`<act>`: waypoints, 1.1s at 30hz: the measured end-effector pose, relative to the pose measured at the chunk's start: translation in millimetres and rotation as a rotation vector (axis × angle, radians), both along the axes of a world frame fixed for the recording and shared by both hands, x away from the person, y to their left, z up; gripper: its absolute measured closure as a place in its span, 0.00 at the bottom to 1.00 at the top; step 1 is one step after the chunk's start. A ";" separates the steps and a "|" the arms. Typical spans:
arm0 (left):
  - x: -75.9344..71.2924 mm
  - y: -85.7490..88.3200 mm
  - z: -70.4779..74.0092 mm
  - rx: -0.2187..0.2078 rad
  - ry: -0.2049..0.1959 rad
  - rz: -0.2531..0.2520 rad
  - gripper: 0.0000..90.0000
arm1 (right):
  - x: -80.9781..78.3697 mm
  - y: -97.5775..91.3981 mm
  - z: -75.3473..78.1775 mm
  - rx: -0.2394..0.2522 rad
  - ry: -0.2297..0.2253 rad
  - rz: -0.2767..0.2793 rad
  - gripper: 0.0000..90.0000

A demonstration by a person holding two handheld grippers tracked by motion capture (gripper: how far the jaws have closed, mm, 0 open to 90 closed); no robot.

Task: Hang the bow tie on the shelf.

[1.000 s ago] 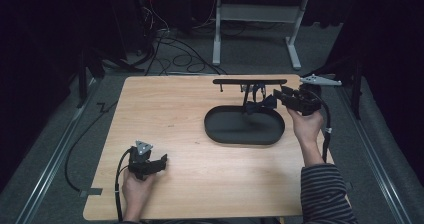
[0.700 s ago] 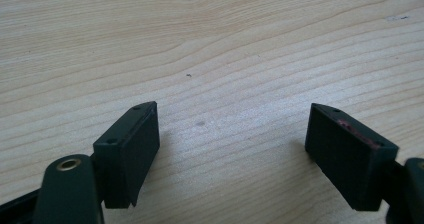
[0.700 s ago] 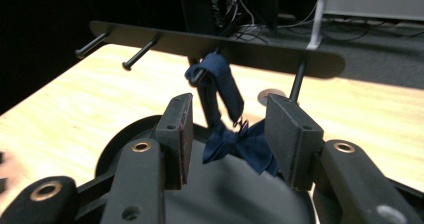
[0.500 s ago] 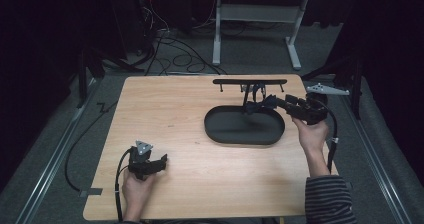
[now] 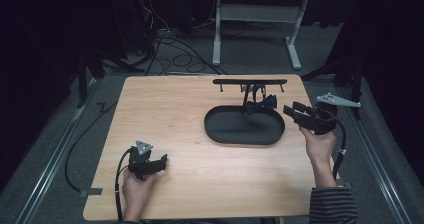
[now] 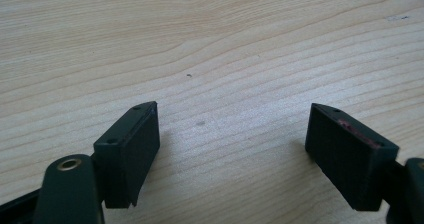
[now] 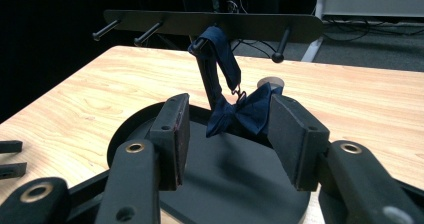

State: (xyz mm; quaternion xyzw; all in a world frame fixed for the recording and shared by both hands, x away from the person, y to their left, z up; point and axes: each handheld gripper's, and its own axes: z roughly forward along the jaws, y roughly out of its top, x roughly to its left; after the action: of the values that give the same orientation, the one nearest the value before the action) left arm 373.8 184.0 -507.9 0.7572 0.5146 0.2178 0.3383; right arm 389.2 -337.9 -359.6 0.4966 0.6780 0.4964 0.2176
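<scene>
- While the navy bow tie (image 7: pixel 245 115) hangs by its strap from a peg of the black stand (image 7: pixel 215 23), its bow dangles just above the far end of the stand's oval tray (image 5: pixel 215 129), toward the far right corner of the worktop (image 5: pixel 165 104).
- Its long axis, wing tip to wing tip, looks roughly level and lies across the right gripper view, so the bow faces that gripper broadly; the strap (image 7: pixel 222 49) runs steeply up from the knot to the peg, linked by a small metal hook.
- Aimed at the bow from near the right edge of the worktop, the right gripper (image 5: pixel 295 111) has its jaws wide and empty, and from its own camera the wings sit between the two pads, farther off and not touching them.
- Likely trouble, as I judge it: closing on one wing alone could let the soft cloth slip or fold out of the grip, and a pull along the table instead of off the peg could catch the strap and tip the light stand.
- A pinch near the small hook could unclip it, dropping the bow into the tray.
- Down by the near left corner, the left gripper (image 5: pixel 149 165) rests low over bare wood, jaws spread wide with nothing between them.
</scene>
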 end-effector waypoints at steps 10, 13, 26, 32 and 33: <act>0.0 0.0 0.0 0.000 0.000 0.001 0.25 | -13.5 -5.1 -2.3 0.000 -0.008 -0.003 0.58; 0.0 0.0 0.0 0.000 0.000 0.001 0.25 | -17.2 -5.3 -4.0 0.005 -0.013 0.001 0.58; 0.0 -0.1 -0.1 0.000 -0.002 0.002 0.25 | -33.7 -6.7 -11.2 0.015 -0.017 0.007 0.58; 0.0 -0.1 -0.1 0.000 -0.002 0.002 0.25 | -41.4 -8.8 -15.5 0.025 -0.014 0.006 0.58; 0.0 0.0 0.0 0.000 0.000 0.001 0.25 | -42.4 -9.1 -16.5 0.025 -0.016 0.006 0.58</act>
State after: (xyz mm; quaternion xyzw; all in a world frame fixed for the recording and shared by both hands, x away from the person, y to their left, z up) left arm 373.8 184.0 -508.0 0.7570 0.5147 0.2181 0.3382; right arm 346.7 -347.0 -376.1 0.4932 0.6715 0.5094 0.2155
